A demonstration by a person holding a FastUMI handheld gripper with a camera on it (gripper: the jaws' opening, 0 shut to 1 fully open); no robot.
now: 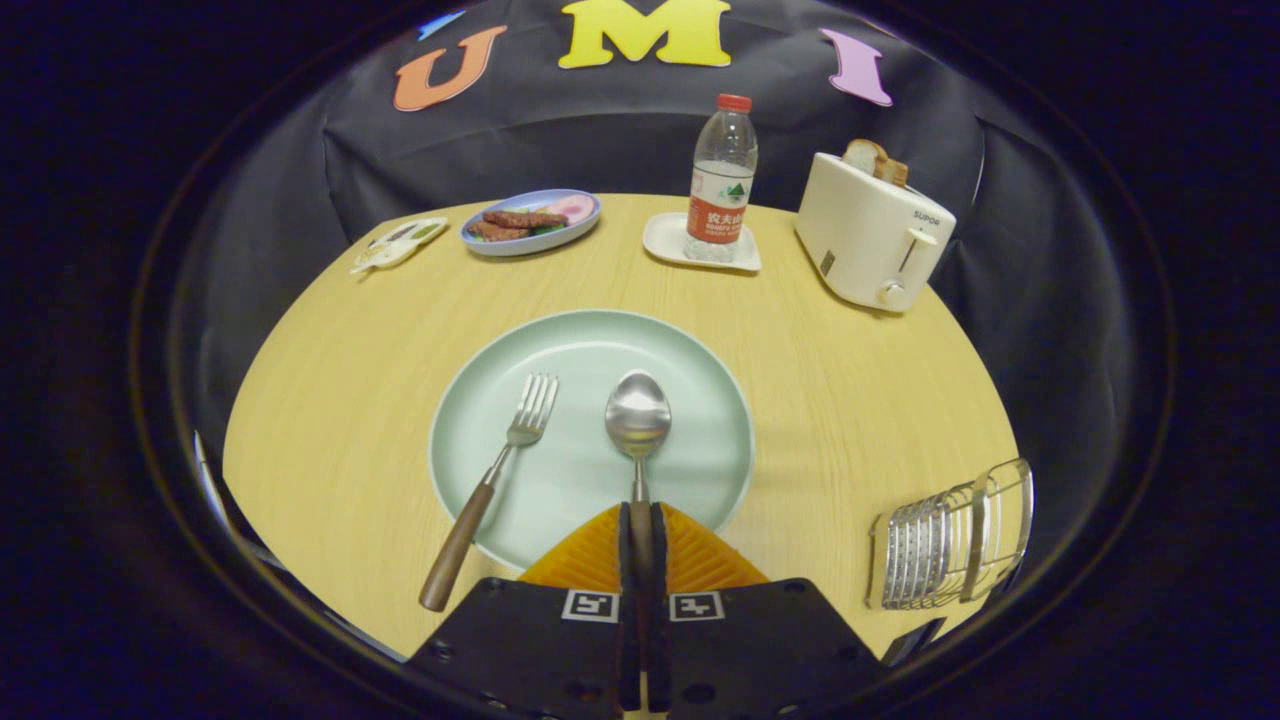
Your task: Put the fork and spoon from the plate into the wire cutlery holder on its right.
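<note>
A pale green plate (690,360) lies on the wooden table just ahead of my fingers. On it, a spoon (638,415) points away from me, its wooden handle running back between my two orange fingers (585,560). My gripper (641,535) is shut on that handle, both fingers pressing it. A fork (500,470) with a wooden handle lies left of the spoon, its handle sticking out over the plate's near rim. The wire cutlery holder (950,540) stands at the table's near right edge, right of my fingers.
Beyond the plate stand a water bottle (722,180) on a small white tray (665,240), a white toaster (870,240) with bread, a blue plate of food (530,222) and a small packet (398,243). Bare table lies between plate and holder.
</note>
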